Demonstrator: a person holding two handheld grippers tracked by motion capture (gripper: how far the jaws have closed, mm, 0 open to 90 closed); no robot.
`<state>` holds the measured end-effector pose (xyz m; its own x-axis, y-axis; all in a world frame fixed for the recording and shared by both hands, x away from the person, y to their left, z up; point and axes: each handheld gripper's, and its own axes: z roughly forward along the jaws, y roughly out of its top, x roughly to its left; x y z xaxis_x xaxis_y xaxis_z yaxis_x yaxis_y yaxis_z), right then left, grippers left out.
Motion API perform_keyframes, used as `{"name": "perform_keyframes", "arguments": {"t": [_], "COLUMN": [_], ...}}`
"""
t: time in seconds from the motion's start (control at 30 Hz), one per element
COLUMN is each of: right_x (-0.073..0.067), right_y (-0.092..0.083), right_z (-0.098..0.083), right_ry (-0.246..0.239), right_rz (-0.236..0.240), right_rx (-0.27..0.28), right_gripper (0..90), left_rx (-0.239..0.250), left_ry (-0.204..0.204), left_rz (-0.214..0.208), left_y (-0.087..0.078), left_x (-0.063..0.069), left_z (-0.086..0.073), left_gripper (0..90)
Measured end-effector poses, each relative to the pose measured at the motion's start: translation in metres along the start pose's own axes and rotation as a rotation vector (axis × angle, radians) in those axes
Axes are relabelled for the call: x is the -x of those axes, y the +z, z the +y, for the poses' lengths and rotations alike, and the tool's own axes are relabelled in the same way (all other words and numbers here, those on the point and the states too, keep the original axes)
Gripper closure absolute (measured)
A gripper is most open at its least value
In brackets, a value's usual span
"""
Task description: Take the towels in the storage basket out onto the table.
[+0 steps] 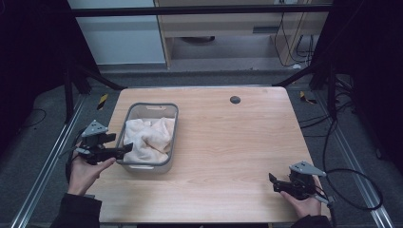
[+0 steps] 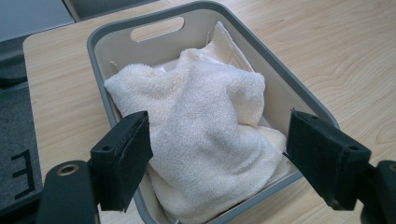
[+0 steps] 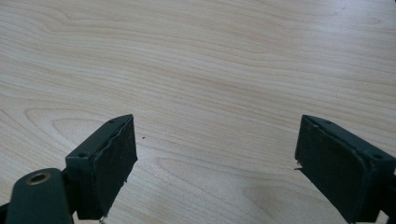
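A grey plastic basket (image 1: 134, 110) stands on the left half of the wooden table and holds a crumpled cream towel (image 1: 148, 137). My left gripper (image 1: 124, 148) hovers at the basket's near left corner, open, its jaws wide apart with nothing between them. In the left gripper view the towel (image 2: 205, 121) fills the basket (image 2: 299, 88) and the gripper (image 2: 219, 163) sits just above the towel's near end. My right gripper (image 1: 273, 183) rests low over the table's near right corner, open and empty. In the right gripper view the gripper (image 3: 217, 163) spans bare wood.
A small dark round grommet (image 1: 235, 99) sits in the tabletop (image 1: 228, 152) near the far edge. Black cables (image 1: 351, 185) trail off the right side. Dark frame posts stand at both far corners; a pale cabinet is beyond the table.
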<state>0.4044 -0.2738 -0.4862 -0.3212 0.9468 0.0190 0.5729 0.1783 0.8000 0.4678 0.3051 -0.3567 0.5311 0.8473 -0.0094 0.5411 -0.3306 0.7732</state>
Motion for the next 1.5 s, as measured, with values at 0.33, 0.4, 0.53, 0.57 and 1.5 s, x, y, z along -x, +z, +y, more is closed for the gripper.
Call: {"name": "perform_keyframes", "arguments": {"t": [0.33,0.4,0.53,0.57,1.5], "right_x": [0.000,0.000,0.000,-0.001,0.000], "right_y": [0.001,0.001,0.002,0.002,0.004], "right_z": [-0.001,-0.001,-0.001,-0.001,-0.001], "right_ry": [-0.011,-0.009,-0.010,-0.007,-0.024], "right_rz": [0.000,0.000,-0.001,0.003,0.008], "right_rx": [-0.010,-0.015,-0.017,-0.019,-0.039], "right_gripper": [12.6,12.6,12.5,12.5,12.4], "left_rx": [-0.103,-0.118,-0.144,-0.154,-0.330], "left_ry": [0.071,0.087,0.092,0.101,0.151], "left_rz": [-0.006,-0.003,-0.005,-0.003,-0.006], "left_y": [0.013,0.015,0.020,0.021,0.063], "left_x": [0.008,0.008,0.008,0.008,0.002], "left_z": [0.014,0.018,0.024,0.025,0.042], "left_gripper": [21.2,21.2,21.2,20.9,19.2]}}
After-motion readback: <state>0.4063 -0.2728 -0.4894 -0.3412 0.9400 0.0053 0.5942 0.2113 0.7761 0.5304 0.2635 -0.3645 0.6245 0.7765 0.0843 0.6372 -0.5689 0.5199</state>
